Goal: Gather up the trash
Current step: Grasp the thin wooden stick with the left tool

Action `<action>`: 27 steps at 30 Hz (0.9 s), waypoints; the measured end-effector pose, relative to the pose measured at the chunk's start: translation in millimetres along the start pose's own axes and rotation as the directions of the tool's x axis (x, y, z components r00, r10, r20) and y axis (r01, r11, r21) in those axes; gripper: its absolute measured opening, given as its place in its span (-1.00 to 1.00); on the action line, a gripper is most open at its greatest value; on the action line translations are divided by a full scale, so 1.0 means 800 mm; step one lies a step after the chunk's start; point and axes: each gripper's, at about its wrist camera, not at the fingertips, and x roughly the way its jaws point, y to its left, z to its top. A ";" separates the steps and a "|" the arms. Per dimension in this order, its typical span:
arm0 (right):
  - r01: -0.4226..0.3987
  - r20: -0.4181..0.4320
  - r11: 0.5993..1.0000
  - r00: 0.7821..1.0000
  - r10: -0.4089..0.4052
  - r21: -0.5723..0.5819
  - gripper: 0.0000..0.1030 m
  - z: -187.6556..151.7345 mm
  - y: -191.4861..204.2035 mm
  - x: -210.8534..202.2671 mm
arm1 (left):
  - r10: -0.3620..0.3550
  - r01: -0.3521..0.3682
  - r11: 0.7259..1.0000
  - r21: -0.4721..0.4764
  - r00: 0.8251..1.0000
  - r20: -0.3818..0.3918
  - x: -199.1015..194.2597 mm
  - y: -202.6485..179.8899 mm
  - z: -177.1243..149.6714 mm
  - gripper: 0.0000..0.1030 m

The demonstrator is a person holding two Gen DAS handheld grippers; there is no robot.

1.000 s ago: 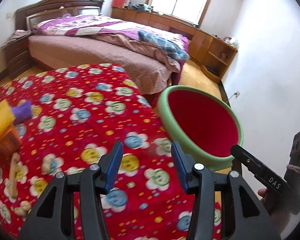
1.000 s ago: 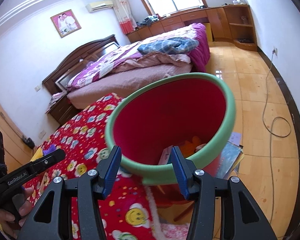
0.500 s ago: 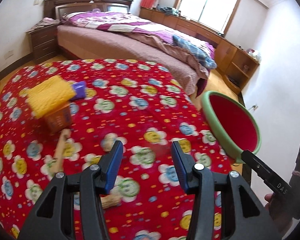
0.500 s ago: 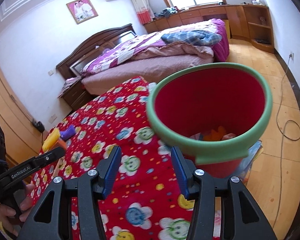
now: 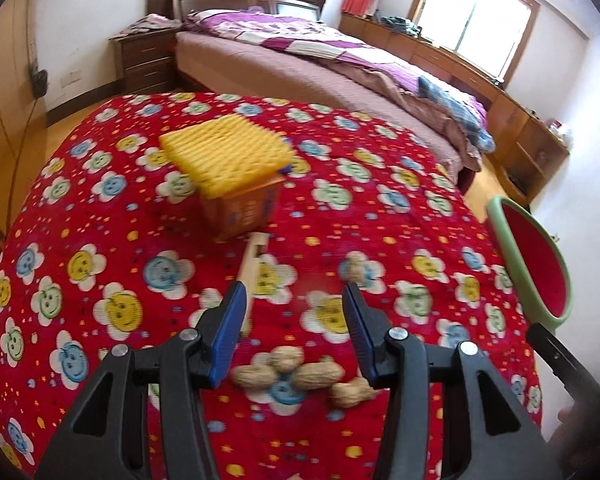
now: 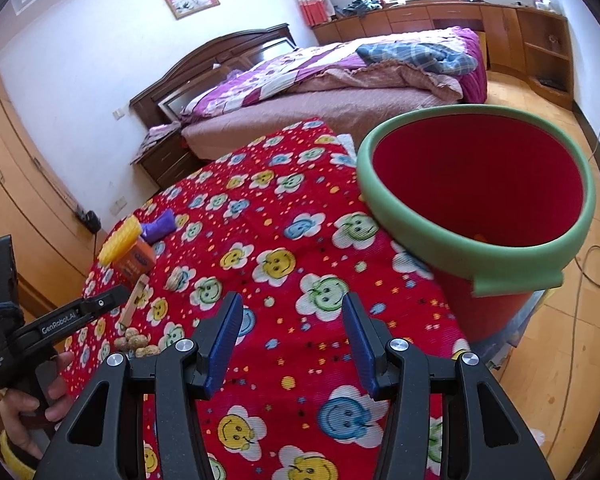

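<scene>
A pile of peanut shells (image 5: 292, 372) lies on the red flowered tablecloth (image 5: 100, 240), just below my left gripper (image 5: 294, 312), which is open and holds nothing. A single peanut (image 5: 356, 270) and a wooden stick (image 5: 252, 268) lie just beyond its fingertips. The red bin with a green rim (image 6: 380, 200) stands at the table's right edge, with some scraps at its bottom. My right gripper (image 6: 292, 328) hovers open over the cloth left of the bin, empty. In the right wrist view the left gripper (image 6: 112, 298) sits above the peanut shells (image 6: 136, 344).
An orange box (image 5: 240, 208) topped by a yellow ridged pad (image 5: 228, 160) stands mid-table, with a purple item (image 6: 160, 228) behind it. A bed (image 5: 300, 64) and a nightstand (image 5: 144, 60) lie beyond the table. A hand (image 6: 32, 404) grips the left tool.
The left gripper swung left from the bin toward the table's middle, bringing the peanuts and stick under it. The right gripper also drifted left, so the bin sits further right in its view.
</scene>
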 end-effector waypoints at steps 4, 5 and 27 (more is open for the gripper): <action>-0.004 -0.021 1.000 1.000 0.004 -0.004 0.02 -0.004 0.005 0.010 | 0.024 -0.024 1.000 -0.014 1.000 -0.006 0.007 0.013 -0.003 -0.03; -0.004 -0.025 1.000 1.000 0.003 -0.007 0.02 -0.005 0.006 0.012 | 0.028 -0.028 1.000 -0.014 1.000 -0.007 0.009 0.014 -0.003 -0.03; -0.013 -0.069 1.000 0.998 0.014 0.003 0.03 -0.011 0.003 0.033 | 0.074 -0.073 0.997 0.033 0.997 -0.035 0.048 0.010 0.000 -0.82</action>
